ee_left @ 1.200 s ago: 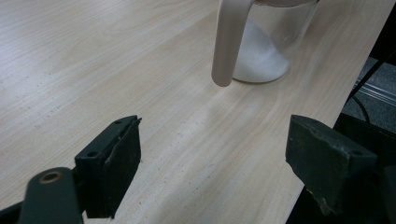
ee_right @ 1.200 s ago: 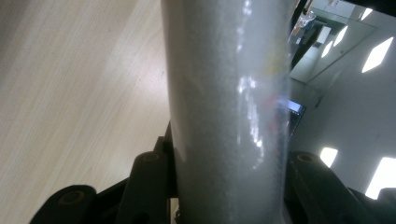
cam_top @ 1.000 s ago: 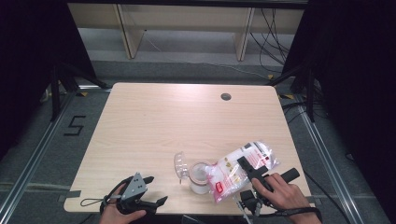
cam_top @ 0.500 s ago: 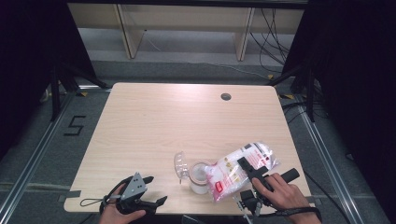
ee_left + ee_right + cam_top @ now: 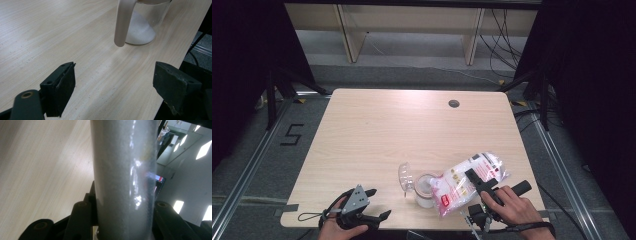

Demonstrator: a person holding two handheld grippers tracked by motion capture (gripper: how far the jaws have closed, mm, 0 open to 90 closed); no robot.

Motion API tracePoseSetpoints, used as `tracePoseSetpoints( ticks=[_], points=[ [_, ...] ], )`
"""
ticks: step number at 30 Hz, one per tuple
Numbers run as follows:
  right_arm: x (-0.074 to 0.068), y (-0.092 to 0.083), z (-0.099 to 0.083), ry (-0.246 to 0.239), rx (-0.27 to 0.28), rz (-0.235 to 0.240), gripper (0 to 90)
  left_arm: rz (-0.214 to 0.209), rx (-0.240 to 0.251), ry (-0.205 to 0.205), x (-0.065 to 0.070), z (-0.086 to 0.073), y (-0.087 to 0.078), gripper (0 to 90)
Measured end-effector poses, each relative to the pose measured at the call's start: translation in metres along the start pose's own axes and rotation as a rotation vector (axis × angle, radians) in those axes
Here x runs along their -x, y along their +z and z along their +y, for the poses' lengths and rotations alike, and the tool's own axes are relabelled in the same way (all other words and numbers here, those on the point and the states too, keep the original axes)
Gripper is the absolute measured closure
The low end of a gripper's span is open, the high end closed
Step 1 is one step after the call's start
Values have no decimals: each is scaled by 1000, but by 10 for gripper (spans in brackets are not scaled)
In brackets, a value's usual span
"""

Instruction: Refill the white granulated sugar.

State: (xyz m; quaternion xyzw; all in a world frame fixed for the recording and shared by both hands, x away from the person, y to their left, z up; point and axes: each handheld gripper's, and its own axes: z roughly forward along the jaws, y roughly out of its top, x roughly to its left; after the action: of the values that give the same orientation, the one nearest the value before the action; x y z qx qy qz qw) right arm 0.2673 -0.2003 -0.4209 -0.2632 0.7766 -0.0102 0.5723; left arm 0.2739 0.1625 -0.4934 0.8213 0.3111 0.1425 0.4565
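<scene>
A clear bag (image 5: pixel 469 175) of white grains with a red label lies tilted, its lower end over the mouth of a clear jar (image 5: pixel 424 189). My right gripper (image 5: pixel 473 177) is shut on the bag near the table's front right. In the right gripper view the bag (image 5: pixel 125 175) stands between both jaws of the right gripper (image 5: pixel 122 203). The jar (image 5: pixel 142 27) holds a heap of white grains and has a pale handle (image 5: pixel 122 22). Its flip lid (image 5: pixel 404 176) stands up at its left. My left gripper (image 5: pixel 378 203) rests open at the front left; in its own view the left gripper (image 5: pixel 115 68) has nothing between its jaws.
The wooden table (image 5: pixel 377 130) has a round cable hole (image 5: pixel 454 103) at the far right. Its front edge runs close under both hands. Shelf legs and cables stand on the floor behind, and a taped mark (image 5: pixel 292 134) lies on the floor at the left.
</scene>
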Motion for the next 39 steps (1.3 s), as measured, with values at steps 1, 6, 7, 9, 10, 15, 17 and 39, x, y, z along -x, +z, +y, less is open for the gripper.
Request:
tracePoseSetpoints(
  ticks=[1, 6, 7, 9, 10, 15, 17, 39],
  points=[
    [0, 0, 0, 3, 4, -2, 664, 0, -9, 10, -1, 0, -1, 180],
    [0, 0, -1, 0, -2, 1, 666, -3, -16, 11, -1, 0, -2, 179],
    [0, 0, -1, -5, -4, 1, 666, -2, -13, 11, -1, 0, -2, 180],
    [1, -1, 0, -14, -11, 2, 667, 2, -19, 21, -1, 0, -2, 180],
    [0, -1, 0, -11, -9, -10, 667, 1, -22, 25, -2, 0, -2, 179],
    [4, -4, 1, -43, -20, -13, 667, 1, -7, 8, -1, 0, -1, 179],
    [4, -4, 1, -49, -17, -18, 668, 2, -11, 11, -1, 0, -1, 180],
    [4, -6, 3, -40, -23, -14, 672, 4, -1, -7, 0, 0, -1, 179]
  ],
)
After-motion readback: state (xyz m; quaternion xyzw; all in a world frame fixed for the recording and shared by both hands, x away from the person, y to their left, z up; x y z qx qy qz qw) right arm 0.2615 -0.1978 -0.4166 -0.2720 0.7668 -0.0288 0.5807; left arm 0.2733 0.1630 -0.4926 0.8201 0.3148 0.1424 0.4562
